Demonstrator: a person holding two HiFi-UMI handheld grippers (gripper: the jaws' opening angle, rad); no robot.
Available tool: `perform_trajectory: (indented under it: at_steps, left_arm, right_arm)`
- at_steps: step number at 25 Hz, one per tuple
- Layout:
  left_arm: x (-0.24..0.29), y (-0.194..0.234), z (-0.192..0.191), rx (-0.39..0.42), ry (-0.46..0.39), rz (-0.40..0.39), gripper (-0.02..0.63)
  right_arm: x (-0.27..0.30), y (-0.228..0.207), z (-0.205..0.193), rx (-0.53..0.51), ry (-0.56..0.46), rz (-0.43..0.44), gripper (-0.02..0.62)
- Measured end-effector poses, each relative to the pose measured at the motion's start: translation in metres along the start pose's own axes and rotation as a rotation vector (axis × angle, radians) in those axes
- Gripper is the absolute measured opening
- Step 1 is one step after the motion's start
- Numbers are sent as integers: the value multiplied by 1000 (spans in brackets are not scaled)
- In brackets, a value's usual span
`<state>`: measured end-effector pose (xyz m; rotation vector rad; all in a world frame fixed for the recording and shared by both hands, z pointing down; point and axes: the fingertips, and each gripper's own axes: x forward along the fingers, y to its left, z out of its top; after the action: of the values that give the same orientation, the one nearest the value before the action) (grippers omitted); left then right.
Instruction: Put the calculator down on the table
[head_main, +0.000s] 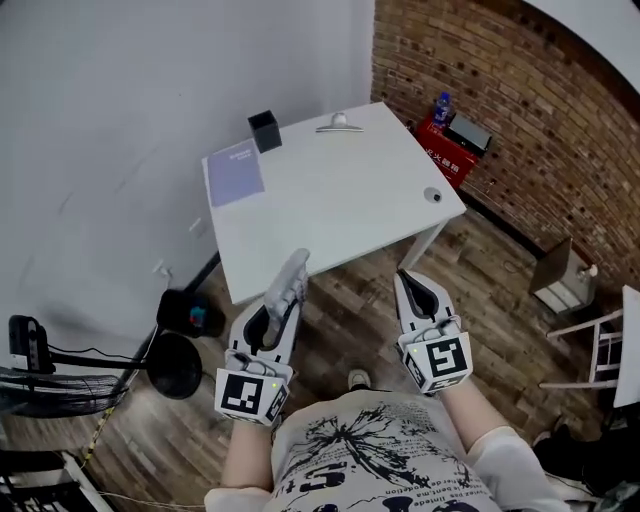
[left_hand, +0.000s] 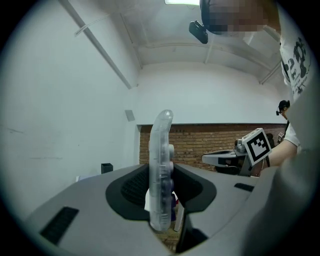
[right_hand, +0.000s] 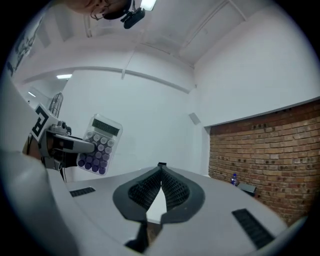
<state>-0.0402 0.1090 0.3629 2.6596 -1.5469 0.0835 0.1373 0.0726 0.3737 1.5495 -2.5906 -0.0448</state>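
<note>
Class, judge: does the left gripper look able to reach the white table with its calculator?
Probably yes: the left gripper, shut on the calculator, hangs by the table's near edge, and that side of the top is bare; the notebook lies farther back.

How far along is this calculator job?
Done: the calculator is picked up, clamped in the left gripper. In hand: it hangs in the air, short of the white table. Left: carry it over the table, set it down, let go. The right gripper is shut and empty.
</note>
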Motion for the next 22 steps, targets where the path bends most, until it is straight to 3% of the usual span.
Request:
perform_trajectory:
  at_steps: [6,12,22]
  left_arm:
    - [65,5,1,-12,22,57,137]
    - [112,25,-3,-44,36,77,137]
    - [231,112,-38,-138,116,102,138]
  right_arm:
    - [50,-63,-2,11,2,31,14]
    - [98,-88,-3,18,-6,62,14]
    - [240,-127,-23,-14,72,148,14]
